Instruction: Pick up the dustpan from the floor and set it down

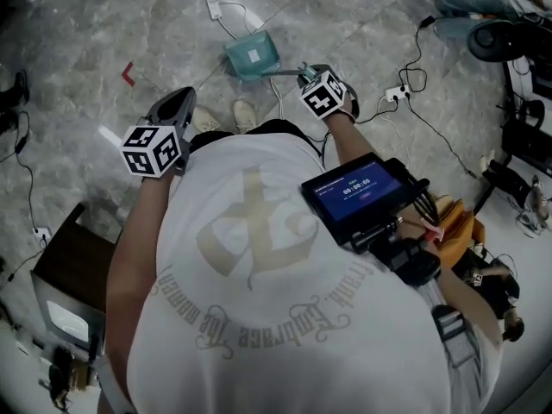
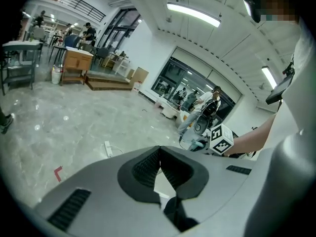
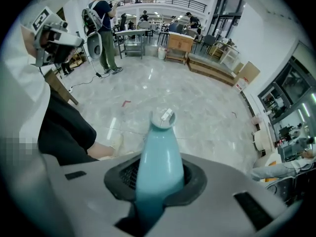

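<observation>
The right gripper (image 1: 307, 74) (image 3: 160, 176) points steeply down ahead of the person, and its jaws pinch the teal handle of the dustpan (image 1: 252, 56) (image 3: 160, 152); in the right gripper view the handle fills the gap between the two dark pads and tapers away to a ringed end beyond the tips; in the head view the pan lies out to the left of that gripper, over the grey marble floor (image 1: 129, 24), and whether it touches the floor cannot be told; a white power strip (image 1: 216, 3) with its cable lies just beyond the pan, and a red tape mark (image 1: 128, 74) sits on the floor well to the left; the left gripper (image 1: 179, 102) (image 2: 159, 154) is held out on the person's other side, well apart from the dustpan, its jaws pressed together at the tips with nothing between them; the person's pale shoes (image 1: 246, 115) show on the floor between the two grippers; a small lit screen (image 1: 354, 188) hangs at the chest of the white shirt
</observation>
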`<state>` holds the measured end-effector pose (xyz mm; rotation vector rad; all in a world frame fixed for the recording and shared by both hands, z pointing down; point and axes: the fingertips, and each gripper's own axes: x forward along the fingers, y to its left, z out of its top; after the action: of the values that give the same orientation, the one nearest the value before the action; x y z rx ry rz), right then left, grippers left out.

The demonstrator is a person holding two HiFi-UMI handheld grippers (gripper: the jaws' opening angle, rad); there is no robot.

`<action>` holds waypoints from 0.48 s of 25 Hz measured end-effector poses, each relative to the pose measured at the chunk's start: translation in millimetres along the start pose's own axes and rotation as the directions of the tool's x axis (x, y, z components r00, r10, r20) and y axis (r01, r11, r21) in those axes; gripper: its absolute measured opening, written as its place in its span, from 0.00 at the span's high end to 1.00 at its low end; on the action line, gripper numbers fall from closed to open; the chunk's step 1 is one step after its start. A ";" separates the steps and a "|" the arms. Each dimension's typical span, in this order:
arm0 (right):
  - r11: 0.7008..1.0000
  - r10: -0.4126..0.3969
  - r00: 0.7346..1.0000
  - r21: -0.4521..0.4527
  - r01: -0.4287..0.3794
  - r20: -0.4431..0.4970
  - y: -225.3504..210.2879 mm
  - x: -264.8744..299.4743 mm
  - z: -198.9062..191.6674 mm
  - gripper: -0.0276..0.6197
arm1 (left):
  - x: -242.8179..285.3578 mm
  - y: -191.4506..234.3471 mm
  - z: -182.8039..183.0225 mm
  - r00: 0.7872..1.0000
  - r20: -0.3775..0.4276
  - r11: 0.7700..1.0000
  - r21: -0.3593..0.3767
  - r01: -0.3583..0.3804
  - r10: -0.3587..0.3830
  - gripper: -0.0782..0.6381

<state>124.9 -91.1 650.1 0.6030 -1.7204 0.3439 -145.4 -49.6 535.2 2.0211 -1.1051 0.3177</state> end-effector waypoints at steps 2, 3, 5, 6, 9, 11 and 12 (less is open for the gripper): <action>1.000 -0.002 1.000 0.014 0.002 0.003 -3.3 -4.8 3.2 0.81 | 8.8 1.8 5.8 1.000 -0.013 1.000 0.018 0.022 -0.022 0.87; 1.000 -0.004 1.000 0.021 0.004 0.005 -5.7 -7.2 4.5 0.81 | 13.5 2.3 8.6 0.999 -0.017 0.999 0.027 0.032 -0.032 0.87; 0.999 -0.009 1.000 0.037 0.009 0.011 -10.5 -12.5 5.2 0.81 | 22.7 2.0 12.2 0.998 -0.022 0.998 0.041 0.052 -0.051 0.87; 0.999 -0.011 1.000 0.043 0.011 0.013 -12.4 -15.4 4.7 0.81 | 26.9 1.5 12.8 0.998 -0.025 0.997 0.046 0.061 -0.060 0.87; 0.998 -0.023 0.999 0.061 0.022 0.024 -18.0 -26.7 6.5 0.81 | 36.7 1.9 15.6 0.996 -0.037 0.995 0.059 0.080 -0.078 0.87; 0.997 -0.033 0.999 0.070 0.030 0.032 -22.3 -34.5 10.8 0.81 | 42.2 4.6 18.9 0.996 -0.049 0.994 0.068 0.084 -0.081 0.87; 0.997 -0.036 0.999 0.071 0.033 0.035 -24.0 -38.2 13.3 0.81 | 44.5 6.4 20.7 0.995 -0.053 0.994 0.073 0.085 -0.081 0.87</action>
<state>133.1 -109.9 607.7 0.6935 -1.7365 0.3726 -127.4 -93.4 549.3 2.1071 -0.9885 0.3697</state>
